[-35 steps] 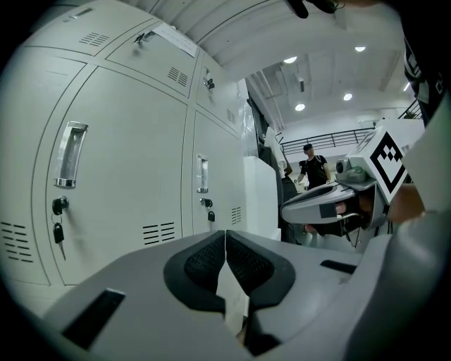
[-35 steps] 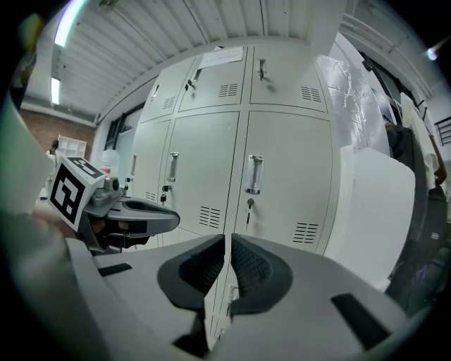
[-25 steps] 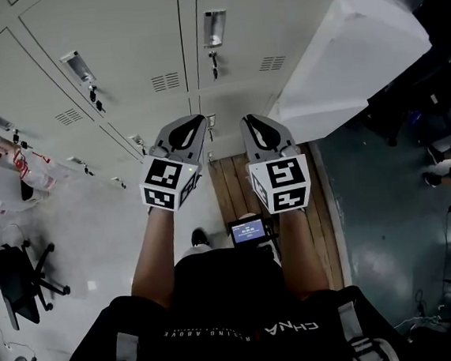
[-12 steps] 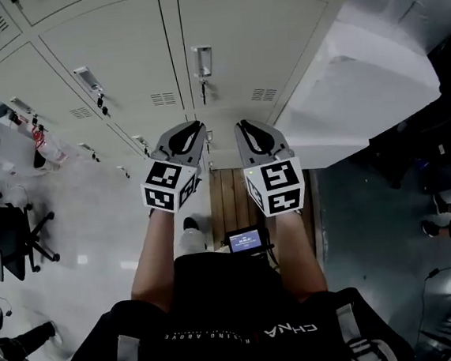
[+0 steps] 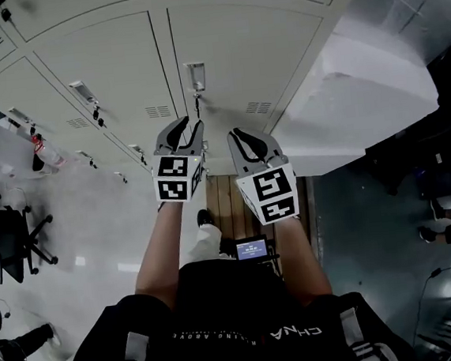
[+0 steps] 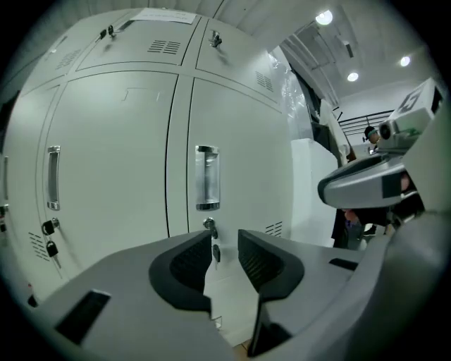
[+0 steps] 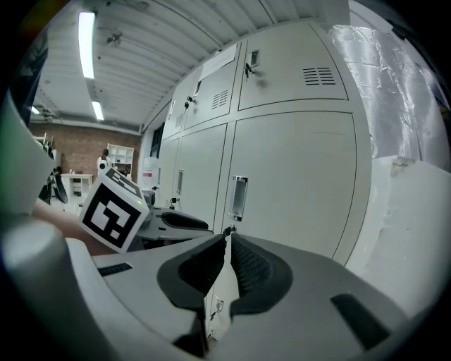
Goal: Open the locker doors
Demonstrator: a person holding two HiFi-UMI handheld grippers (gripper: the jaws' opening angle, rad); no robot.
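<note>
Standing slightly apart, the jaws of the left gripper (image 6: 224, 238) are seen to hold nothing; the lock (image 6: 209, 224) and hanging key (image 6: 215, 252) of a shut locker door (image 6: 243, 127) are framed in the gap, well beyond them. The jaws of the right gripper (image 7: 227, 243) are all but closed (only a thin slit shows) and empty. Both grippers are held side by side before that door, below its handle (image 6: 207, 178).

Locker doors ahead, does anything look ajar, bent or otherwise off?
Nothing stands out. The locker doors in view all sit shut and flush. The nearest door's handle is straight, with a key hanging at the lock beneath.
</note>
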